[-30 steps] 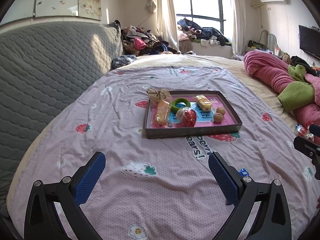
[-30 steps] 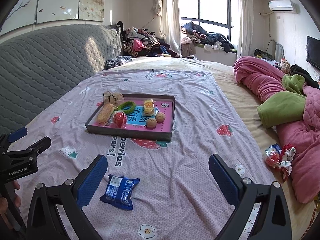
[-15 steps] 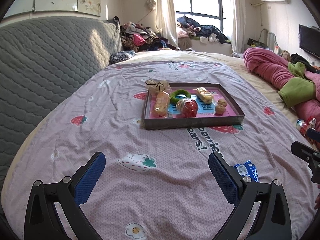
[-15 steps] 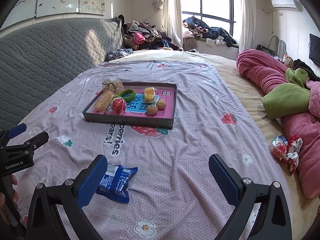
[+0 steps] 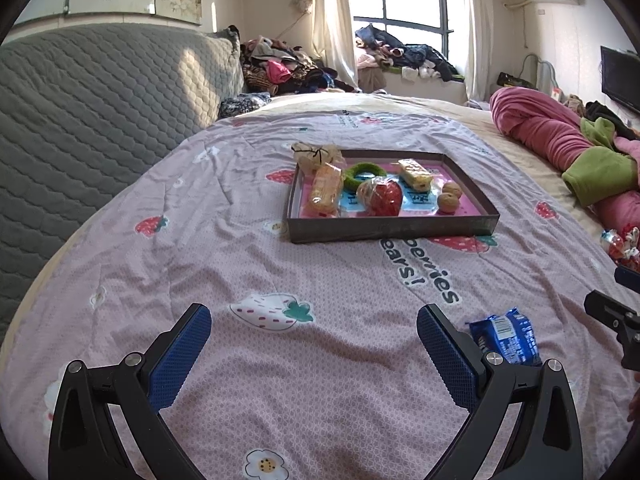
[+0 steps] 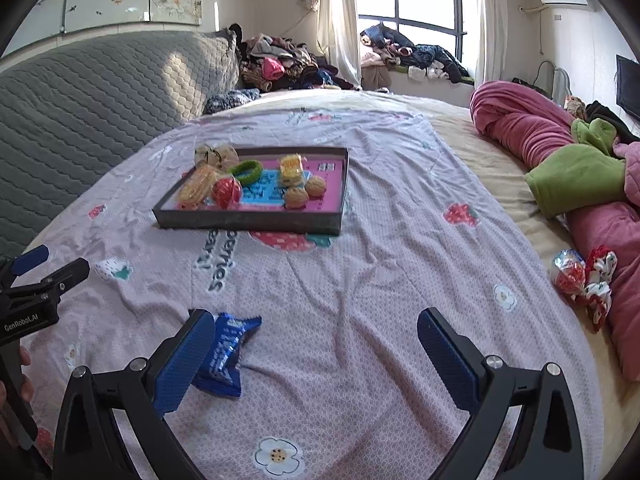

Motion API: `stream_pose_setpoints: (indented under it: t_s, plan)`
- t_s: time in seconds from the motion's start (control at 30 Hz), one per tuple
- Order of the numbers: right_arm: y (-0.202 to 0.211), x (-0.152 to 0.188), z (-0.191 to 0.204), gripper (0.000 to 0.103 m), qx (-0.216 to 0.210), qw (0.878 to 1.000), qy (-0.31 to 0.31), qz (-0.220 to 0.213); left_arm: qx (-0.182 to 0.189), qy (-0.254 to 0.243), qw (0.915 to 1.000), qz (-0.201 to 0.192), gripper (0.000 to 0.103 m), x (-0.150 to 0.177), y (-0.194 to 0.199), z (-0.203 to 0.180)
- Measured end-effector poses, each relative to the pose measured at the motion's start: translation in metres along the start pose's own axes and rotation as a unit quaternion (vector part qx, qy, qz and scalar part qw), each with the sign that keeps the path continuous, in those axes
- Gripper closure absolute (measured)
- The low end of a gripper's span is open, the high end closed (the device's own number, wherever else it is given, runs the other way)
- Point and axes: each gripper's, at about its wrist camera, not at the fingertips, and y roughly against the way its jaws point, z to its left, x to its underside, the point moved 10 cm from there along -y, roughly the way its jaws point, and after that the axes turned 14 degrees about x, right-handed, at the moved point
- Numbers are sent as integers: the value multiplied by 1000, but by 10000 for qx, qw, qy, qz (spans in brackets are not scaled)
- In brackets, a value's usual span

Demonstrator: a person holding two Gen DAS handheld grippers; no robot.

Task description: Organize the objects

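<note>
In the left wrist view, the left gripper [image 5: 314, 340] is hovering empty over the strawberry-print bedspread [image 5: 200, 248], its jaws spread wide, while the blue snack packet [image 5: 505, 336] is lying just beside its right finger. Farther up the bed the tray [image 5: 394, 229] is sitting with a long orange-wrapped snack, a green ring, a red wrapped item, a yellow packet and two walnuts inside; a tied beige bundle is resting at its far left corner, and whether it lies in or out I cannot tell. In the right wrist view, the right gripper [image 6: 316, 340] is also gaping wide and holding nothing, with the packet [image 6: 224, 354] partly behind its left finger. Red-and-white wrapped sweets [image 6: 582, 278] are lying well apart, against the pink blanket [image 6: 524, 128]. The step in hand seems to be the approach to the packet; next, one gripper would need to be straddling it and closing.
</note>
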Motion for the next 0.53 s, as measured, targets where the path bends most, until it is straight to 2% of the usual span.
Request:
stream_pose_setpoints:
  t_s: [0.3,0.53]
  plan:
    - [-12,18,-2,1,92,9999,12,141,152,310,9994,95,0,20,-16,6]
    - [-20,26,-2,1,131,9996,40,232,-1,190,9997,173,0,26,-24,11]
